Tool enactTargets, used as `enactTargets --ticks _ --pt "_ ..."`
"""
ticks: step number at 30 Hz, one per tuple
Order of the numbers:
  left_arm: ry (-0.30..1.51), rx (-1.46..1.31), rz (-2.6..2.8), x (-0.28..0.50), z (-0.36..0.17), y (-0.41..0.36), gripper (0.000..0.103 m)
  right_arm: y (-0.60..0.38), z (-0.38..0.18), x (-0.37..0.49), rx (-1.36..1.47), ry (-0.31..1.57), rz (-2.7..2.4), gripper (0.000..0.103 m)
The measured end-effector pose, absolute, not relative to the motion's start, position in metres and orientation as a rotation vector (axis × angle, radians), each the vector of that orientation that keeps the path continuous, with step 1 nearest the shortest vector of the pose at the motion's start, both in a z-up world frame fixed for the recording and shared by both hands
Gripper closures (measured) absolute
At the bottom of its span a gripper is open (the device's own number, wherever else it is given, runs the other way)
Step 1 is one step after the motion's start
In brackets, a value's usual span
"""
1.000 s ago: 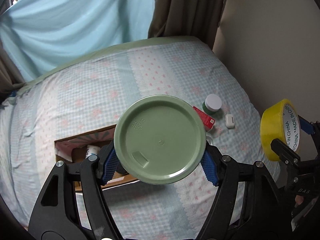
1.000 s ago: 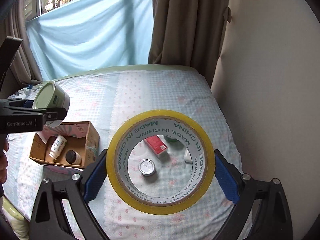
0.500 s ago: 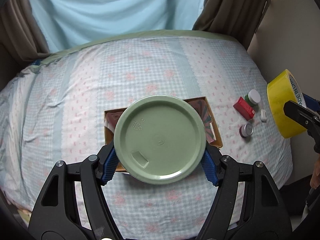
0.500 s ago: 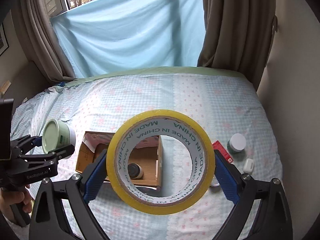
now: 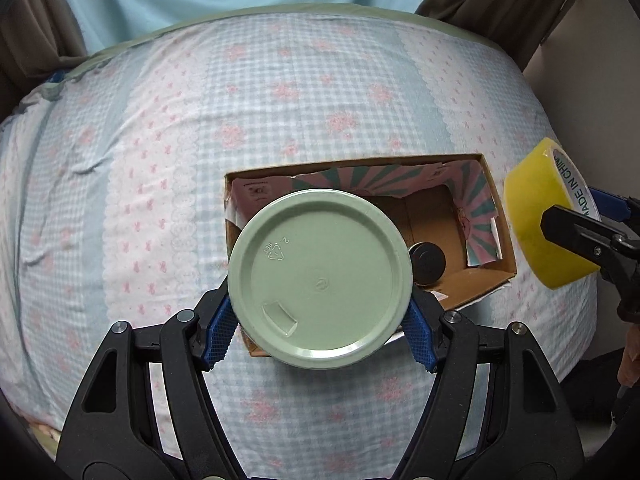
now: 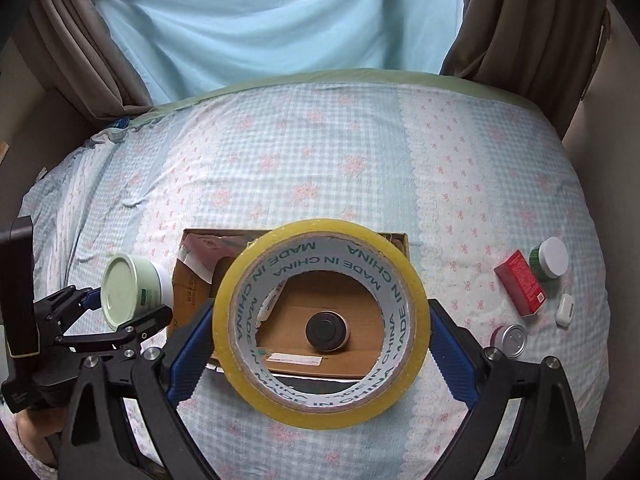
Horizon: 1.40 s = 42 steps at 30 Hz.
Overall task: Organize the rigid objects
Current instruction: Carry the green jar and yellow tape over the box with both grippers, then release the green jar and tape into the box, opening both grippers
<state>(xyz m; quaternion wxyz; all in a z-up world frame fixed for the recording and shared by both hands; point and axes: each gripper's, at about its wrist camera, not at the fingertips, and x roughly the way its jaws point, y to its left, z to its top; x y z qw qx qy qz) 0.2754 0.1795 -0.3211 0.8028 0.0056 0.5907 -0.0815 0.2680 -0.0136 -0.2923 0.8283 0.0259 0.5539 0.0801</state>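
My left gripper (image 5: 320,320) is shut on a pale green jar (image 5: 320,276), bottom facing the camera, held above the near left part of an open cardboard box (image 5: 492,216) on the bed. The jar and left gripper also show in the right wrist view (image 6: 132,290). My right gripper (image 6: 320,344) is shut on a yellow tape roll (image 6: 404,276), held above the box (image 6: 192,276); the roll also shows in the left wrist view (image 5: 536,216). A black round lid (image 6: 326,330) lies inside the box, seen through the roll.
On the bed to the right of the box lie a red small box (image 6: 520,282), a white-capped green jar (image 6: 550,258), a small white case (image 6: 565,310) and a small silver tin (image 6: 510,340). Curtains and a wall stand behind the bed (image 6: 320,140).
Both grippers have swung left and moved closer over the cardboard box, each still holding its object. The loose items now sit at the right.
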Motion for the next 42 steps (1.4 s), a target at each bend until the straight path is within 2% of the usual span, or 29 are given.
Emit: enactTargets --ticks 13,20,26,28,30,31,36,42 --pt "1.376 0.042 -0.191 0.322 -0.425 0.163 0.035 -0.012 -0.421 0.338 0.121 1.453 0.175 0.007" --pt "1.444 0.079 -0.183 0.319 -0.452 0.160 0.035 -0.015 -0.444 0.350 0.166 1.500 0.151 0.007" --pt "1.438 0.022 -0.183 0.317 -0.448 0.166 0.035 -0.013 -0.452 0.355 0.199 1.523 0.134 0.007" --pt "1.455 0.041 -0.187 0.318 -0.448 0.163 0.031 -0.015 -0.453 0.356 0.247 1.526 0.109 0.007" --pt "1.437 0.063 -0.190 0.316 -0.442 0.159 0.006 -0.014 -0.455 0.357 0.271 1.554 0.103 0.006" --pt "1.419 0.068 -0.194 0.315 -0.436 0.158 0.001 -0.013 -0.454 0.357 0.271 1.559 0.112 0.001" --pt "1.400 0.061 -0.197 0.308 -0.421 0.159 0.000 -0.013 -0.436 0.348 0.255 1.487 0.099 0.000" --pt "1.388 0.021 -0.173 0.291 -0.409 0.168 0.000 -0.013 -0.424 0.333 0.241 1.489 0.090 0.000"
